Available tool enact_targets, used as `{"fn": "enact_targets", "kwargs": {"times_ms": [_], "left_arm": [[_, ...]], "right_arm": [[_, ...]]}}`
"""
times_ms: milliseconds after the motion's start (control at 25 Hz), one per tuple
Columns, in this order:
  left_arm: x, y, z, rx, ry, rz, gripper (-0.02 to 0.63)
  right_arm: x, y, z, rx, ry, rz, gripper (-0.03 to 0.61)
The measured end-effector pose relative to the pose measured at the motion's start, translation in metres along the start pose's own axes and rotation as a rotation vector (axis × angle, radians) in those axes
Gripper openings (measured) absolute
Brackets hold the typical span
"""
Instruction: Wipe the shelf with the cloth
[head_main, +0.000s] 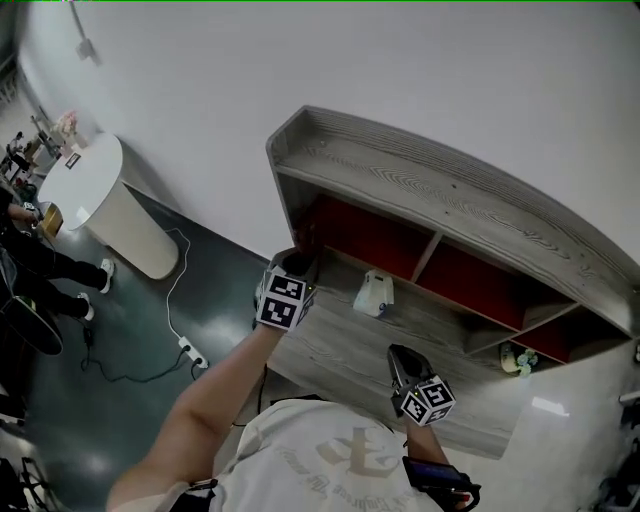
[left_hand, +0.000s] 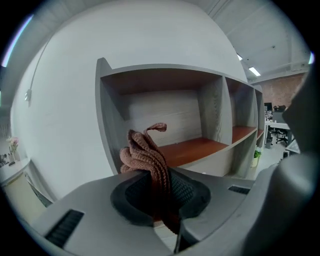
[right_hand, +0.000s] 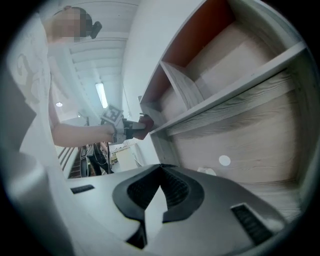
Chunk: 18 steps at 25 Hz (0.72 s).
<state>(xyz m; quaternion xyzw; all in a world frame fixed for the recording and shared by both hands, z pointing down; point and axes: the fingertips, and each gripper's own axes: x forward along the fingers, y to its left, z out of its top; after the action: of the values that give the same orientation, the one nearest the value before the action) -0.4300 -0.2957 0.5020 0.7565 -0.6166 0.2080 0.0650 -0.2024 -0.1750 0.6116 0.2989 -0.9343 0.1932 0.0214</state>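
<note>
At the left end of the grey wood-grain shelf unit (head_main: 420, 185), the left tool (head_main: 296, 264) is clamped on a bunched brown knitted cloth (left_hand: 145, 155), just before the shelf's leftmost compartment. Nearer the shelf's middle, the right tool (head_main: 404, 362) has its jaws together, gripping nothing.

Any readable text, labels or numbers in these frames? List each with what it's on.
None legible.
Shirt print: lettering and an emblem, too blurred to read.
Left marker cube, right marker cube: black-and-white square patterns only, no words.
</note>
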Motion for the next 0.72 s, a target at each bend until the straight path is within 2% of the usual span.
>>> {"fn": "enact_targets", "kwargs": {"times_ms": [160, 360, 720], "left_arm": [[0.027, 0.006, 0.02, 0.013, 0.022, -0.019, 0.069], [0.055, 0.024, 0.035, 0.092, 0.071, 0.047, 0.069], [0.09, 0.043, 0.027, 0.14, 0.21, 0.131, 0.071]], "right_arm": [[-0.009, -0.004, 0.004, -0.001, -0.01, -0.051, 0.005], [-0.021, -0.007, 0.002, 0.008, -0.019, -0.098, 0.005], [-0.033, -0.012, 0.002, 0.019, -0.033, -0.144, 0.005]]}}
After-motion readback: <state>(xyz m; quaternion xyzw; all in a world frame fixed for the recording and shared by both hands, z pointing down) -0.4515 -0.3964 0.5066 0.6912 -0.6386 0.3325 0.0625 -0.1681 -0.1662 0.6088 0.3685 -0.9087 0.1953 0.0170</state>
